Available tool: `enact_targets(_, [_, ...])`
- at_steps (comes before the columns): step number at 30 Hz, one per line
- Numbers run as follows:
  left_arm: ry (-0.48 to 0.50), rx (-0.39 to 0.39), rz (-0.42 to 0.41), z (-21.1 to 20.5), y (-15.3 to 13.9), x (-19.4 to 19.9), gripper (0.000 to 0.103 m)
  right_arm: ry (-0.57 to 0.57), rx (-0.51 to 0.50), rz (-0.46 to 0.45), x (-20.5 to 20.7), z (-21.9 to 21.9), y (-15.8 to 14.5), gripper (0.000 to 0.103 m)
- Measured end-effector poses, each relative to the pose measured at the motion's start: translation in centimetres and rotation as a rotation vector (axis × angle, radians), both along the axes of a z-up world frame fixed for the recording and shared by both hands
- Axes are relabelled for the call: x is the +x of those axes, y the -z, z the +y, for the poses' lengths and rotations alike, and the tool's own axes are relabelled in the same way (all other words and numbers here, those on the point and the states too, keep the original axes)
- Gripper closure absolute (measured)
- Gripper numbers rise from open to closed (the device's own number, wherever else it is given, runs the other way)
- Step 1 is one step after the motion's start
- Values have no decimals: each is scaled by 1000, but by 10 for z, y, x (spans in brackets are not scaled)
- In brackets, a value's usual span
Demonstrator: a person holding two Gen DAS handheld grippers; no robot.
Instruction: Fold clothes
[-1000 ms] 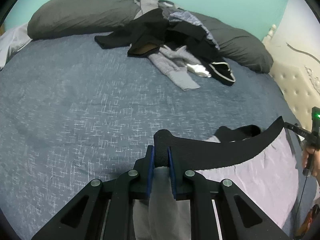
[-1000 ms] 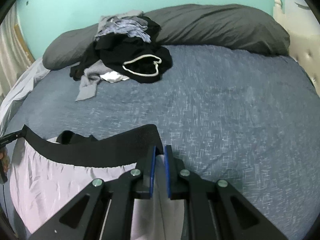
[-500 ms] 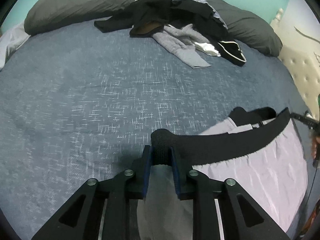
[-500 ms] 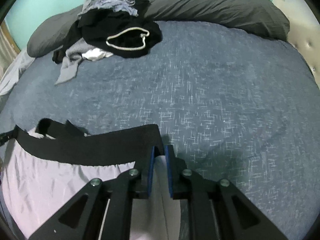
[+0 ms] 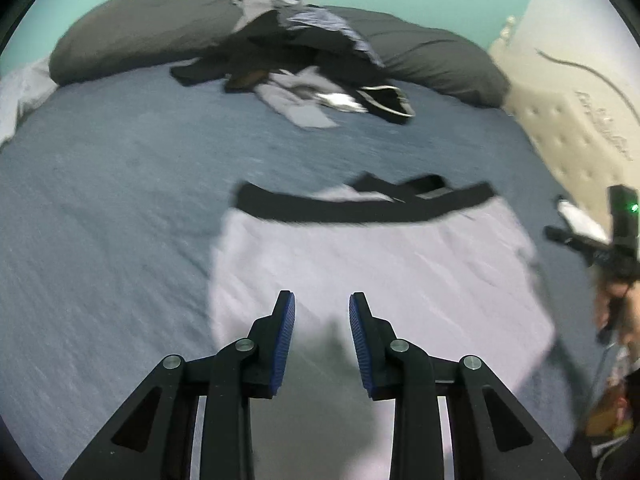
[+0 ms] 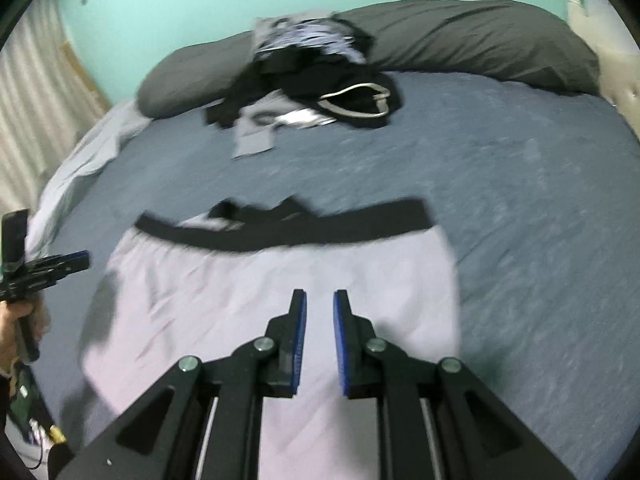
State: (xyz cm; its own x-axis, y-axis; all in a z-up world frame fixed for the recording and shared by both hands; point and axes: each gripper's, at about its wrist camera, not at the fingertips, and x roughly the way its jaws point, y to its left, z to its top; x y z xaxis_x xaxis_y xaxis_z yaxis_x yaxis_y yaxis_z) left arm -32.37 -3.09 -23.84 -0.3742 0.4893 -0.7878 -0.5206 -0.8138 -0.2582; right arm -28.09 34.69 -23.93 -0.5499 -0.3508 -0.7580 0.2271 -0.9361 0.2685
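Landmark: the lilac garment [image 5: 360, 272] with black waistband [image 5: 360, 210], lying spread flat on the blue bed [image 5: 100, 200].

Left of garment: bare bedspread; white sheet at the bed's far left edge. Left claw [image 5: 322, 334] hovers above the garment's near half, jaws narrowly parted, nothing between them. They have just been opening; half a second ago they pinched the waistband's left end, which now lies on the bed well ahead of the claw.

Middle: waistband runs straight across the garment's far edge, a small black bunch of fabric just behind it. Cloth below mostly smooth, few creases.

Right: right claw [image 6: 320, 332] also above the garment's near half, slim gap, empty; it too let go of the waistband's right end, opening only slightly. Beyond the garment's right side, a tufted headboard.

Far beyond the garment: clothes pile [image 5: 304, 68] against grey pillows [image 5: 132, 36], untouched.

Meaning: judged as lay-out step finished, garment released flat, both claws free. Fold itself not started; likely next is regrasping an edge or side.
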Motion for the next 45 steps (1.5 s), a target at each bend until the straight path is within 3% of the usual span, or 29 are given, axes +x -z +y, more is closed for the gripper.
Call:
enact_targets(6, [47,44,-53,29,15,64,72,-69,-107,-16,65,-41,12,90])
enact_targets(13, [53,55,-112,59,48,100,72,-87,-195,-80,94,-80,45,90])
enact_targets(25, [2,46,-174,64,105,87,72,-33,-180,-110,101,-88,94,90])
enact_targets(29, [9,39,-183,68,112,83,73,-4,-159,-110,98,-80,102,94])
enact_targets(37, [-29,94,-183,44,83,93,72,0,-226,-94,116,-83,89,93])
enact_targets(45, [-86,117,-231,16,109,98,72,69,-277,-96,124,-65,103,94])
